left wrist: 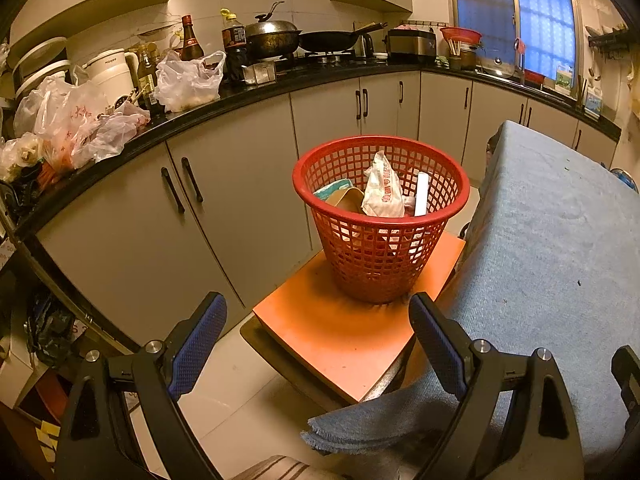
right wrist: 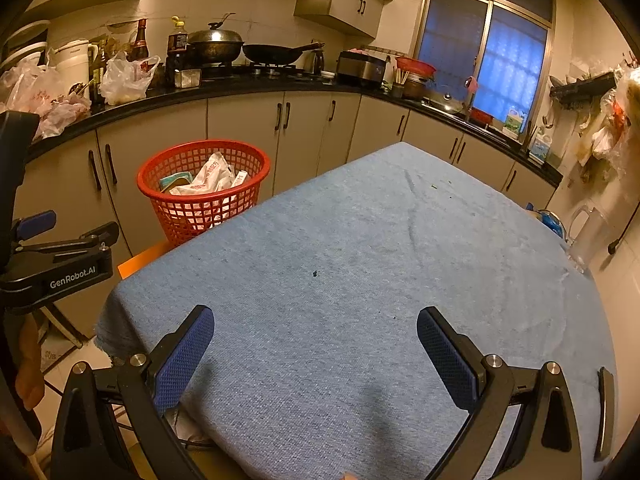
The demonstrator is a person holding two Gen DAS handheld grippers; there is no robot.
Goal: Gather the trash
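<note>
Red basket [left wrist: 380, 216] holding wrappers [left wrist: 382, 192] is sitting on an orange stool [left wrist: 340, 332] beside the bench's [right wrist: 360, 280] left edge; both the left gripper [left wrist: 318, 320] and right gripper [right wrist: 316, 330] fingers are gaping wide, holding nothing.

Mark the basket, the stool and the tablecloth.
basket [left wrist: 380, 268]: left wrist view, front mesh wall.
stool [left wrist: 340, 336]: left wrist view, bare orange seat in front of the basket.
tablecloth [right wrist: 360, 280]: right wrist view, middle of the blue top.
</note>
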